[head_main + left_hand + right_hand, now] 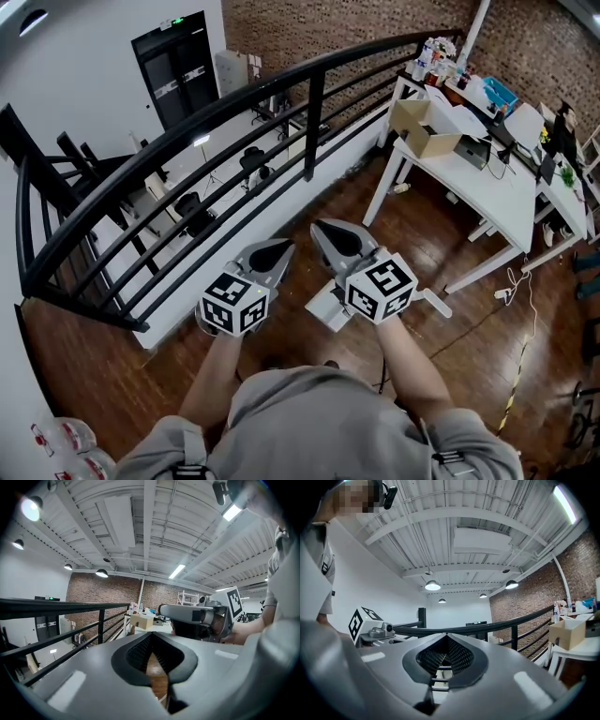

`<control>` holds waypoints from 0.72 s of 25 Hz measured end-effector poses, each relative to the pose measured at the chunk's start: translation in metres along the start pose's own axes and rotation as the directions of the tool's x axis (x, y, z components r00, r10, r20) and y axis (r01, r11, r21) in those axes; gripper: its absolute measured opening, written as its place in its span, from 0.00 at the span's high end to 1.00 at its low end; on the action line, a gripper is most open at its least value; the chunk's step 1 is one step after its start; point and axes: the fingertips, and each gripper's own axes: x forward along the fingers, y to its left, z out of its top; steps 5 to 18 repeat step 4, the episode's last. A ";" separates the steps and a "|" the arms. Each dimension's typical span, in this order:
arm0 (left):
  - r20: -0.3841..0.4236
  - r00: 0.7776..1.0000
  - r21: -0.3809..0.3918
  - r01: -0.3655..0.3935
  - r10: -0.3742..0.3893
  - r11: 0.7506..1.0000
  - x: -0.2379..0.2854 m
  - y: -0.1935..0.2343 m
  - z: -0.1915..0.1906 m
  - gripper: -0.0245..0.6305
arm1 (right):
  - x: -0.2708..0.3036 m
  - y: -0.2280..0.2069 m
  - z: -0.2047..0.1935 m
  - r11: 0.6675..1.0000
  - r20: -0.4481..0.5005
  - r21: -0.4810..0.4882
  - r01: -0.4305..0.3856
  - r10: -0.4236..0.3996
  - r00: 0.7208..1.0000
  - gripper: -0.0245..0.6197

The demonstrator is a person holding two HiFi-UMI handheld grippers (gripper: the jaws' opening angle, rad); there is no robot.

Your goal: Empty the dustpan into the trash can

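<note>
Open cardboard box (pixel 422 129) on white table (pixel 506 195), wooden floor (pixel 450 352) beneath

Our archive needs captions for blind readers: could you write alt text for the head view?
A person holds two grey tongs, the left tongs and right tongs both shut and empty, side by side over a dark wooden floor, facing a black metal railing. A white table bearing an open cardboard box stands at upper right.
</note>
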 end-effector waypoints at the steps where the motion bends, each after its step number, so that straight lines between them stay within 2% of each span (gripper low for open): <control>1: -0.001 1.000 0.000 0.001 -0.001 1.000 -0.001 0.000 -0.001 0.95 | 0.000 0.001 0.000 1.000 0.000 -0.001 0.000 0.000 1.000 0.96; 18: -0.006 1.000 0.001 0.004 -0.004 1.000 -0.002 -0.002 -0.003 0.95 | -0.002 0.003 -0.001 1.000 -0.003 0.000 0.000 0.000 1.000 0.96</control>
